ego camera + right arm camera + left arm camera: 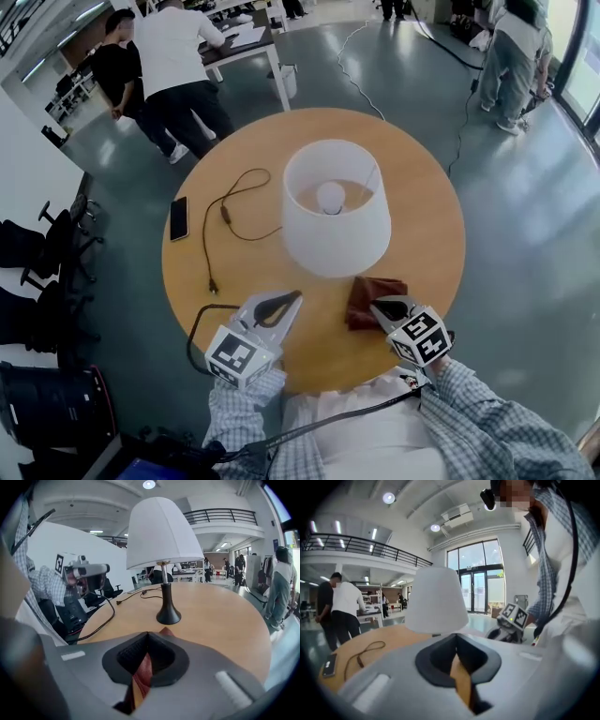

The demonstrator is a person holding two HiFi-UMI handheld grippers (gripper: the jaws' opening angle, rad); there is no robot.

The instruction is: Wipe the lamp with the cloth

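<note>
1. Right gripper (386,311): clamps an edge of the maroon cloth (370,292), jaws pressed together on a fold of the fabric; sits over the near right part of the table, in a hand with a checked sleeve.
2. Cloth: hangs out from those jaws toward the lamp, between the gripper and the lamp's base; shows no contact with the lamp, and gives no clear sign of resting on the wood or hanging just above it.
3. Lamp (336,211): stands upright near the middle of the round wooden table (427,234); carries a white cone shade over a slim stem and a black flared base (168,615), with the bulb (330,195) visible from above.
4. Left gripper (289,302): hovers over the table's near edge, left of the cloth; keeps its jaws together on nothing, only bare tabletop showing through the slit; points toward the lamp without touching it.
5. Power cord (225,214): trails in loops across the table's left side, plug end lying loose near the rim.
6. Black phone (178,217): lies flat at the far left edge, beside the cord.
7. Background: shows people standing at desks on a grey floor.
</note>
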